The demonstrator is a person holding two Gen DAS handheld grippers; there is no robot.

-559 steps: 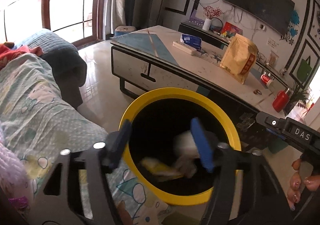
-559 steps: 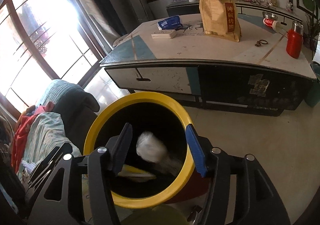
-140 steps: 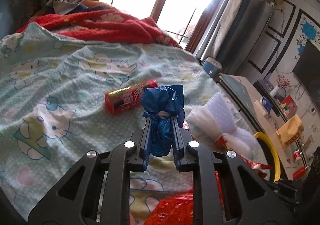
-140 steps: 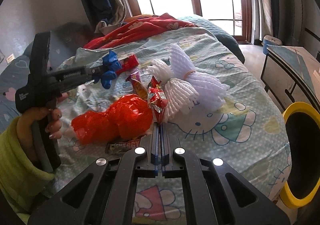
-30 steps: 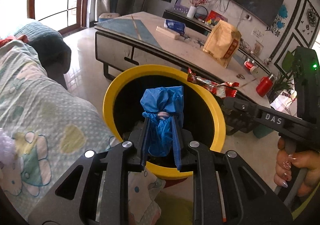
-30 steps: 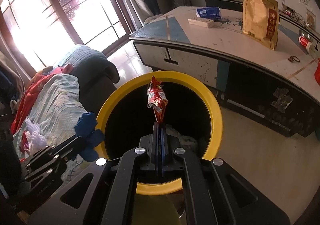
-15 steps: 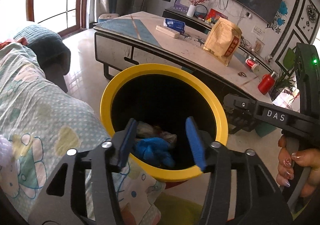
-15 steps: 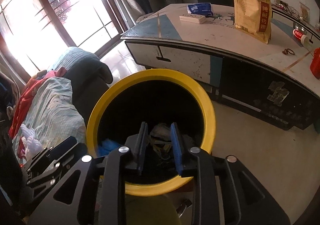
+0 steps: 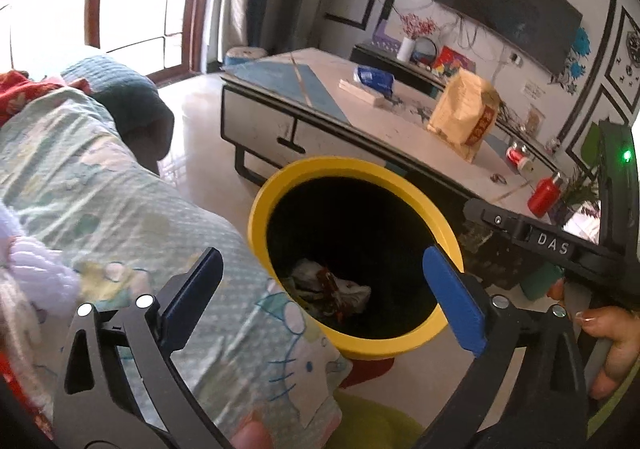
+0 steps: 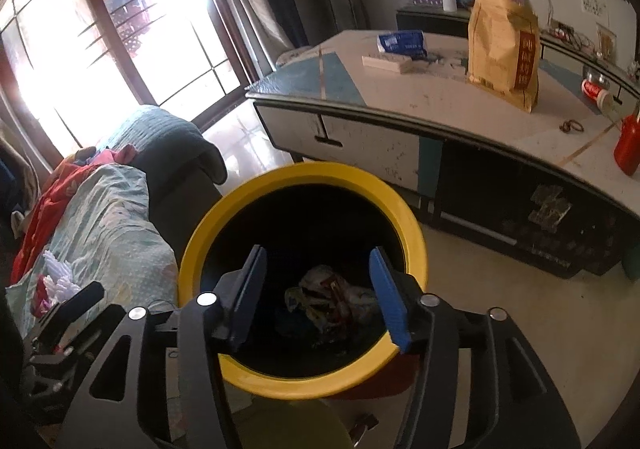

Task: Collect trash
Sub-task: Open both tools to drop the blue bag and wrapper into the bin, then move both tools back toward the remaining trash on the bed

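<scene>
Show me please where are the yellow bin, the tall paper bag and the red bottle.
yellow bin point(image 10: 414, 245): right wrist view, right side of rim.
tall paper bag point(image 10: 502, 49): right wrist view, front face.
red bottle point(image 9: 542, 198): left wrist view, body.

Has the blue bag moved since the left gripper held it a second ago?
Yes. The left gripper is open and empty; the bag dropped below the yellow bin rim.

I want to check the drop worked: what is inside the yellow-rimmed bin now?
Inside the yellow-rimmed bin lies a heap of crumpled wrappers, whitish and red. The dark interior hides whatever is beneath or beside them.

Glossy yellow bin rim, seemingly plastic; quilted cloth bedcover.
</scene>
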